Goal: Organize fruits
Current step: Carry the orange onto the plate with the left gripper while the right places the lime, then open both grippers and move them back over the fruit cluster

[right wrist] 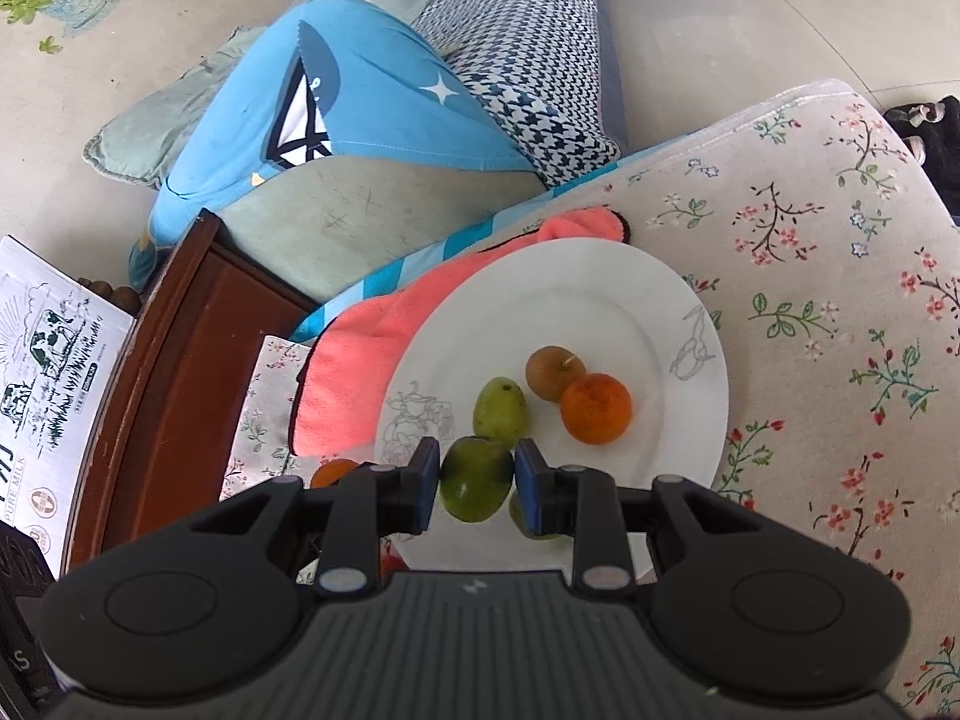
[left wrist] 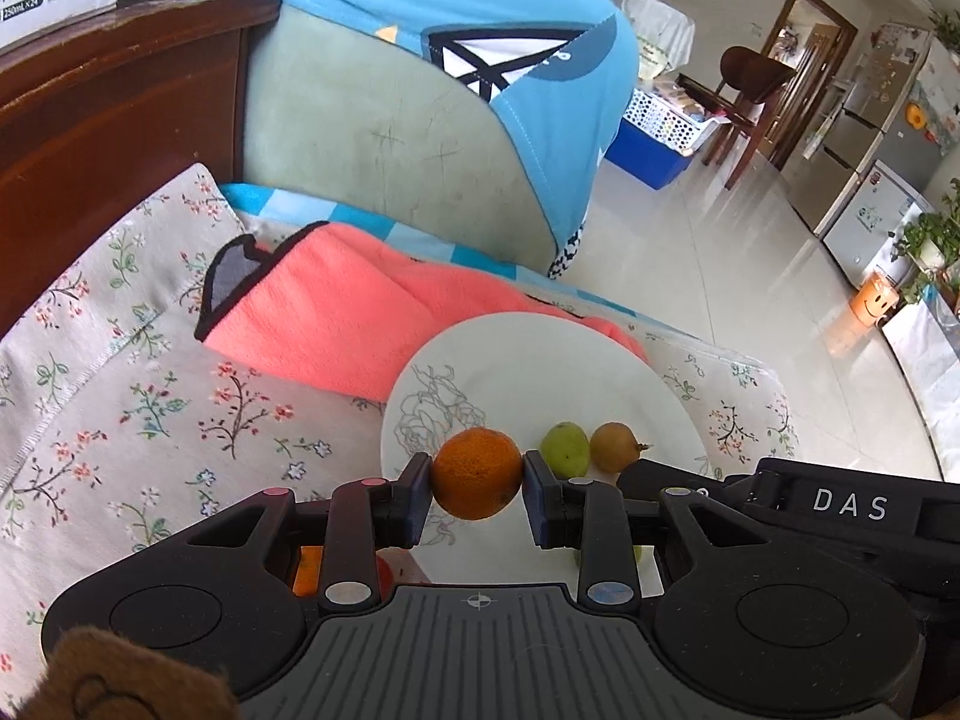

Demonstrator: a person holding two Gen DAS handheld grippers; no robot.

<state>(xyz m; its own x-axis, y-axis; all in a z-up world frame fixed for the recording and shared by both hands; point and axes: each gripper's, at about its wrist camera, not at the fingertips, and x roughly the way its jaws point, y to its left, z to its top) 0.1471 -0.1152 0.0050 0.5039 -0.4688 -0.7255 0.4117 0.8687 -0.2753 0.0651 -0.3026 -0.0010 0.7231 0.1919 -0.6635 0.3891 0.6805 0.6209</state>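
A white plate (left wrist: pixel 540 360) with a line-drawn flower lies on a floral cloth; it also shows in the right wrist view (right wrist: pixel 588 300). My left gripper (left wrist: pixel 478 483) is shut on an orange (left wrist: pixel 477 473) over the plate's near rim. A green fruit (left wrist: pixel 564 449) and a brown fruit (left wrist: pixel 613 447) lie on the plate beyond it. My right gripper (right wrist: pixel 477 480) is shut on a green fruit (right wrist: pixel 476 478) over the plate's near edge. In the right wrist view a second green fruit (right wrist: pixel 501 411), a brown fruit (right wrist: pixel 552 372) and an orange (right wrist: pixel 596 408) lie on the plate.
A pink fleece cloth (left wrist: pixel 354 312) lies beside and partly under the plate. Another orange fruit (right wrist: pixel 333 473) lies off the plate at left. A dark wooden frame (left wrist: pixel 90 138) and a milk carton box (right wrist: pixel 54 372) stand at left. Cushions (left wrist: pixel 384 138) lie behind.
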